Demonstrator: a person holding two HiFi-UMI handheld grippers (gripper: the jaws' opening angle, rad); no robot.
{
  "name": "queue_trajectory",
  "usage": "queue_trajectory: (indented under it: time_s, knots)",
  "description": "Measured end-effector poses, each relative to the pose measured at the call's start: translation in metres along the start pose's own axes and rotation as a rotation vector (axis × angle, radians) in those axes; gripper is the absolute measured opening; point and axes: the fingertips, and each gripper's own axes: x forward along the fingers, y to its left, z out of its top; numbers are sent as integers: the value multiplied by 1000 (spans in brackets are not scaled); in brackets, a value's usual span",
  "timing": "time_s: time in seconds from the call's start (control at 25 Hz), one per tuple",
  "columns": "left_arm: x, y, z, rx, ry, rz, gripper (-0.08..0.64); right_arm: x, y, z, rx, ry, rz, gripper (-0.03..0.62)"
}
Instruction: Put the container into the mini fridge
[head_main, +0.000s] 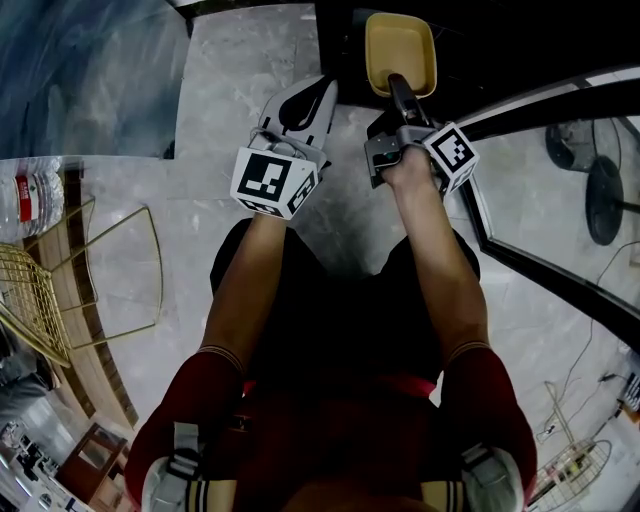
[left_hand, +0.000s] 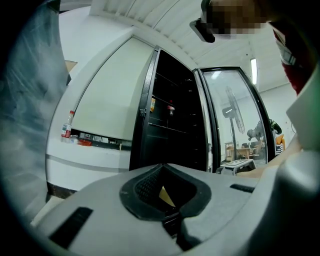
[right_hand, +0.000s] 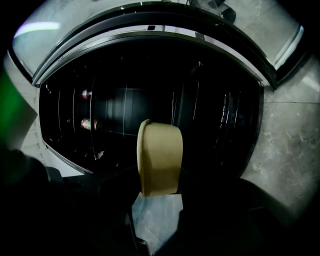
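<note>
Right gripper (head_main: 400, 88) is clamped on the near rim of the yellow container (head_main: 400, 48), which is held at the mouth of the open mini fridge (right_hand: 150, 85). Left gripper (head_main: 318, 95) is closed on nothing, beside it. Risk: with a one-edge grip the container could droop and clip a wire shelf (right_hand: 220, 125) going in. The interior is too dark to judge shelf spacing or free room beyond what look like two cans (right_hand: 89, 123) at the left.

We see heavy fisheye warp with black corners on both gripper views, fridge (right_hand: 150, 90) interior near-black, ceiling lamp (left_hand: 254, 70) bright, head view dim but sharp.
</note>
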Motion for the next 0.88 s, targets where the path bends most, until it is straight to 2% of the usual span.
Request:
queue_trajectory:
  time_s: [0.24, 0.48, 0.88]
  knots:
    - [6, 7, -12, 2, 18, 18, 6, 16, -5, -3, 15, 20, 9, 210]
    - [7, 8, -10, -6, 1, 10, 6, 30, -15, -3, 42, 20, -6, 210]
    - [7, 11, -2, -13, -25, -11, 6, 54, -26, 6, 12, 21, -34, 212]
